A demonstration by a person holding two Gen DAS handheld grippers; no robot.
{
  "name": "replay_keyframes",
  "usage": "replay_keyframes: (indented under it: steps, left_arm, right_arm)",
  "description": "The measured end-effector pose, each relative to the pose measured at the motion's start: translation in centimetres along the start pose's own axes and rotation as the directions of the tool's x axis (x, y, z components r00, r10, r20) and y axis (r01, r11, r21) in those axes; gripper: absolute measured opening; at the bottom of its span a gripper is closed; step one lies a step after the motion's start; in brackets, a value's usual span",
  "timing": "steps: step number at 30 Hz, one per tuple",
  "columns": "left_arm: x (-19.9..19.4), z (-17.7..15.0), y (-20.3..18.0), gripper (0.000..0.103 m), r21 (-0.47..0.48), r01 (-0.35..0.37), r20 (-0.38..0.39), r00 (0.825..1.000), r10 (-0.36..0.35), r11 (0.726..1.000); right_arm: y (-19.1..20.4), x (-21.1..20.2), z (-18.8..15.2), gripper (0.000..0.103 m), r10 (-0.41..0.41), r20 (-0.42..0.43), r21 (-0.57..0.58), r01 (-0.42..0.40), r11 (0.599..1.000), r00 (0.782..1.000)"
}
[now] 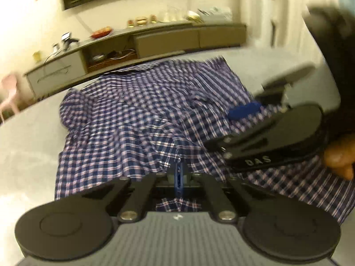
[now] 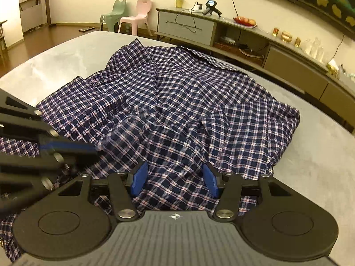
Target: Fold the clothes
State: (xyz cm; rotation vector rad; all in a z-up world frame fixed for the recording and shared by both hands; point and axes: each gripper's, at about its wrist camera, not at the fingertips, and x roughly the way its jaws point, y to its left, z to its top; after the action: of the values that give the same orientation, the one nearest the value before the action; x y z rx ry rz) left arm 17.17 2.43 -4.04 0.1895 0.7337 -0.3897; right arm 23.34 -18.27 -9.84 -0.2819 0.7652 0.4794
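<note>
A navy, white and pink plaid shirt (image 1: 137, 115) lies crumpled on a pale grey table (image 1: 26, 137). It also shows in the right wrist view (image 2: 188, 93). My left gripper (image 1: 179, 173) is shut on a fold of the shirt at its near edge; its blue pads are pressed together. In the right wrist view the left gripper (image 2: 95, 147) comes in from the left, pinching a raised fold. My right gripper (image 2: 175, 178) is open, with its blue pads wide apart just above the shirt's near part. It shows blurred at the right of the left wrist view (image 1: 244, 110).
A long low sideboard (image 2: 255, 44) with drawers runs behind the table, holding a fruit plate (image 2: 245, 21), glassware and small gold items. A pink chair (image 2: 138, 16) and a green chair (image 2: 113, 14) stand at the far left. The table edge (image 2: 328, 146) curves at the right.
</note>
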Motion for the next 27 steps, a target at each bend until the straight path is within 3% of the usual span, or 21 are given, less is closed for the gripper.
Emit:
replay_keyframes:
  steps: [4, 6, 8, 11, 12, 16, 20, 23, 24, 27]
  left_arm:
    - [-2.2, 0.0, 2.5, 0.001, -0.177, 0.069, 0.047, 0.997, -0.061, 0.982]
    - [-2.5, 0.4, 2.8, 0.001, -0.203, 0.084, 0.076, 0.995, -0.069, 0.976]
    - [-2.3, 0.8, 2.4, 0.002, -0.150, 0.121, 0.072, 0.991, -0.112, 0.981]
    - [-1.6, 0.5, 0.7, 0.005, -0.024, 0.054, 0.030, 0.998, -0.053, 0.998]
    - [-1.4, 0.3, 0.6, 0.013, -0.009, 0.041, 0.021, 0.999, -0.041, 0.999]
    - [-2.2, 0.1, 1.0, 0.028, 0.001, 0.049, 0.044, 0.998, -0.049, 0.999]
    - [-2.4, -1.4, 0.7, 0.030, 0.013, 0.103, -0.029, 0.994, -0.103, 0.995]
    - [-3.5, -2.1, 0.9, 0.031, 0.043, 0.121, -0.010, 0.993, -0.121, 0.992]
    - [-4.1, -2.2, 1.1, 0.032, 0.051, 0.130, 0.006, 0.991, -0.130, 0.990]
    - [-5.7, -2.8, 1.6, 0.036, 0.081, 0.152, 0.050, 0.986, -0.156, 0.985]
  right_arm:
    - [-0.2, -2.4, 0.1, 0.058, -0.009, 0.007, 0.006, 0.009, 1.000, 1.000]
    - [0.3, -3.4, 0.5, 0.059, 0.004, 0.052, -0.011, -0.003, 1.000, 0.999]
    - [1.1, -3.3, 0.9, 0.059, 0.024, 0.066, -0.041, -0.021, 0.999, 0.998]
    - [2.3, -1.3, 0.8, 0.059, 0.018, 0.015, -0.084, -0.017, 0.996, 1.000]
    - [2.2, -1.0, 0.7, 0.061, 0.019, 0.007, -0.078, -0.018, 0.997, 1.000]
    - [1.1, -1.8, 1.2, 0.061, 0.007, 0.007, -0.024, -0.007, 1.000, 1.000]
    - [-0.8, -0.9, 0.9, 0.061, 0.011, -0.050, 0.044, -0.009, 0.999, 0.999]
    - [-2.0, -1.2, 1.2, 0.062, 0.057, -0.072, 0.057, -0.053, 0.997, 0.996]
    - [-2.7, -2.0, 2.0, 0.065, 0.058, -0.040, 0.072, -0.055, 0.996, 0.998]
    - [-5.5, -3.5, 5.4, 0.090, 0.033, 0.085, 0.116, -0.043, 0.992, 0.996]
